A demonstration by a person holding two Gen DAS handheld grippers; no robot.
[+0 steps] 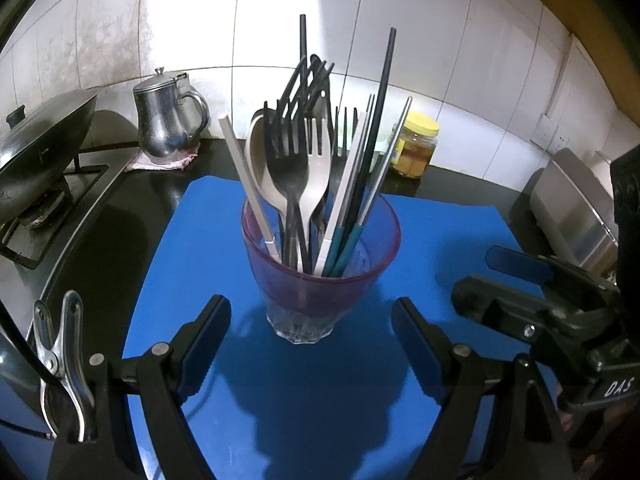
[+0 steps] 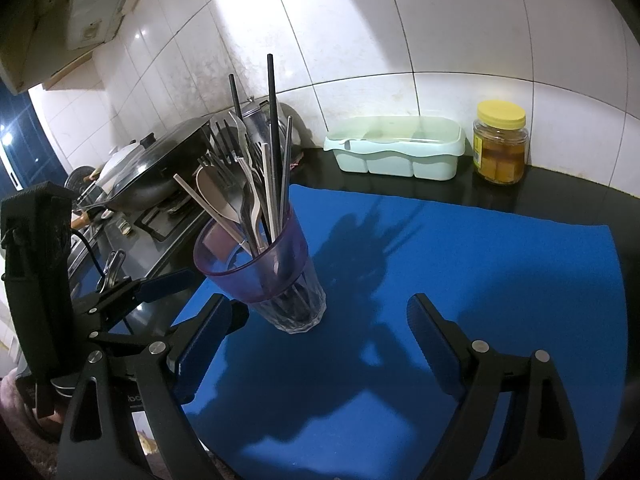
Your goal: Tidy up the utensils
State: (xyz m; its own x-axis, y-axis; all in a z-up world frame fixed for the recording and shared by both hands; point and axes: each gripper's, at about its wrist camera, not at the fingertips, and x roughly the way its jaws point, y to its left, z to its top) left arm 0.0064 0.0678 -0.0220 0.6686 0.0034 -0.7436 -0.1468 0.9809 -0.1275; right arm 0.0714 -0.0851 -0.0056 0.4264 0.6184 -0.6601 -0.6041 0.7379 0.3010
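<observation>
From the left, the left claw (image 1: pixel 310 344) gapes empty just short of the purple cup (image 1: pixel 320 256) of utensils (image 1: pixel 316 168), upright on the blue mat (image 1: pixel 440 232) on the desk. To the right, the right claw (image 2: pixel 320 344) hangs wide open, holding nothing, cup off its left finger.

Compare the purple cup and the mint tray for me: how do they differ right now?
The purple cup is tall, round and see-through; the mint tray is low, long and opaque. The cup is packed with upright utensils; no utensils show above the tray's rim. The cup stands on the blue mat; the tray sits on bare black counter by the wall.
</observation>
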